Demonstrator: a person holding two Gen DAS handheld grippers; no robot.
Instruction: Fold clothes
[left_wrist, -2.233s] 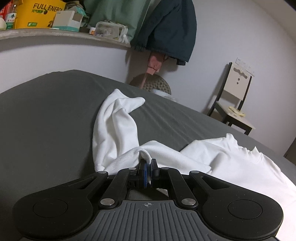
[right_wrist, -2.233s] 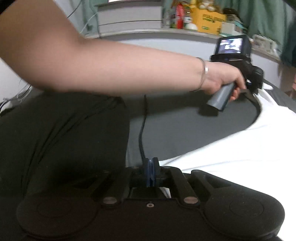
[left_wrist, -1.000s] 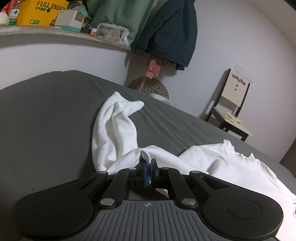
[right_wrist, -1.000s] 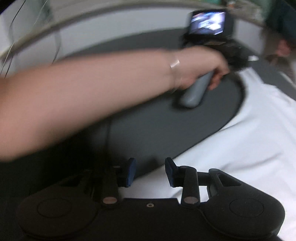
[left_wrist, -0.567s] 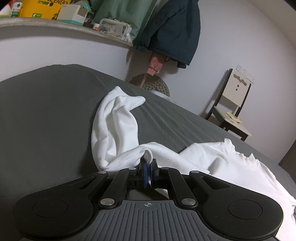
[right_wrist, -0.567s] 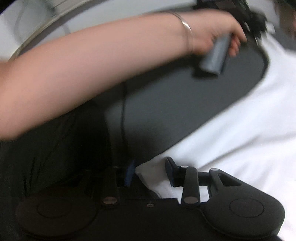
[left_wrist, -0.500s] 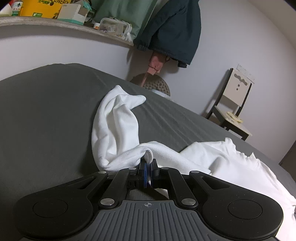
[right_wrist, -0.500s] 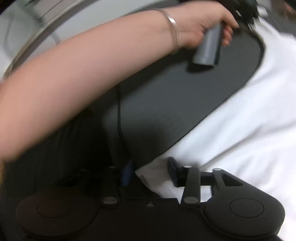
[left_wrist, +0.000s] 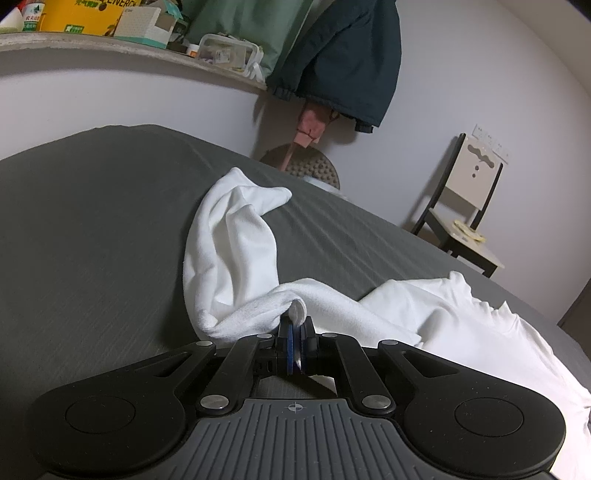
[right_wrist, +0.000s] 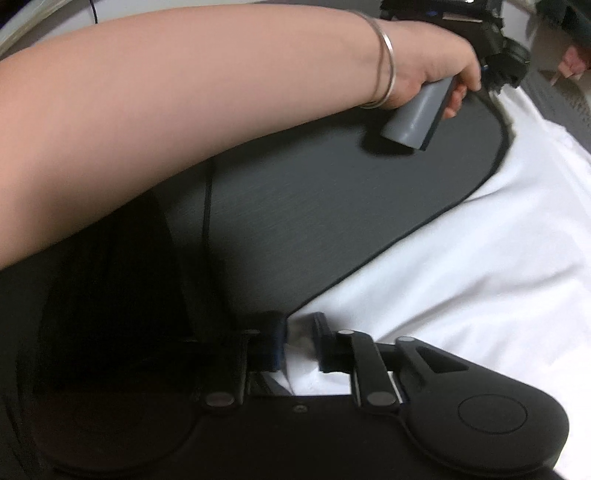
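Left wrist view shows a wide bed (left_wrist: 92, 221) under a dark grey sheet, and on it lies a white garment (left_wrist: 236, 251), rumpled, with one part stretched away toward the wall and the rest spreading off to the right. On the wall beyond hangs a dark jacket (left_wrist: 351, 62) beside a green cloth (left_wrist: 243, 26), above a shelf (left_wrist: 110, 48) crowded with boxes. A chair (left_wrist: 465, 218) stands by the wall to the right of the bed. Nearest the lens, the left tongs (left_wrist: 294, 343) are pressed together on a small bunched fold of the white garment, which pokes up just above the blue pads.

Right wrist view is blurred. The white garment (right_wrist: 461, 277) fills the right half, its edge running diagonally across the grey bed (right_wrist: 332, 206). A bare forearm (right_wrist: 166, 103) crosses the top of the picture, with a thin bangle (right_wrist: 384, 59) at the wrist and the left hand (right_wrist: 436, 62) wrapped around the grey handle (right_wrist: 417, 118) of the other tool. The right tongs (right_wrist: 300, 347) sit at the garment's lower corner, their fingers a little apart with white cloth between them; whether they grip it firmly cannot be told through the blur.
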